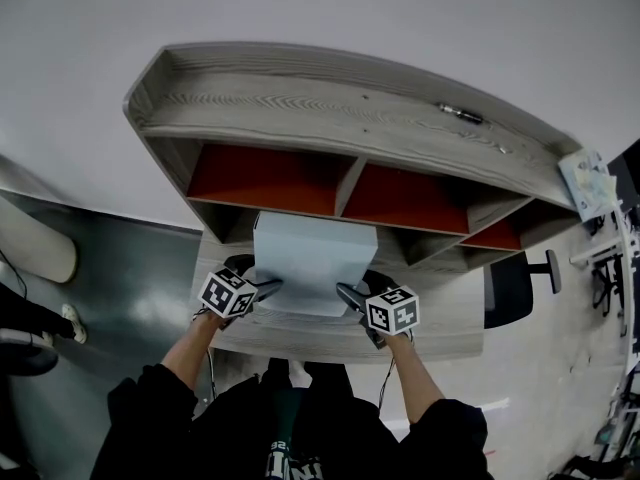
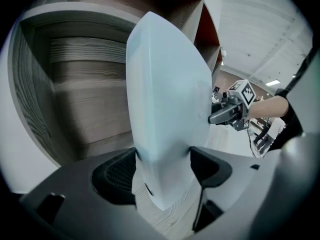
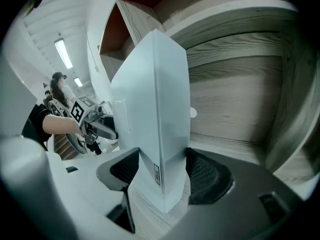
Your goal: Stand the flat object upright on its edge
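Note:
A pale blue flat box (image 1: 315,258) is held tilted up, close to upright, over the wooden desk surface (image 1: 300,333), in front of the shelf's lower opening. My left gripper (image 1: 268,288) is shut on its lower left corner, and my right gripper (image 1: 348,294) is shut on its lower right corner. In the left gripper view the box (image 2: 170,94) rises narrow between the jaws of the left gripper (image 2: 162,161), with the right gripper (image 2: 227,113) behind. In the right gripper view the box (image 3: 155,104) fills the right gripper (image 3: 161,166). Whether its bottom edge touches the wood I cannot tell.
A wooden shelf unit (image 1: 330,108) with red-backed compartments (image 1: 265,178) stands right behind the box. A small dark object (image 1: 462,115) lies on its top board. A black chair (image 1: 515,286) and papers (image 1: 590,183) are at the right. A person (image 3: 56,91) is far off.

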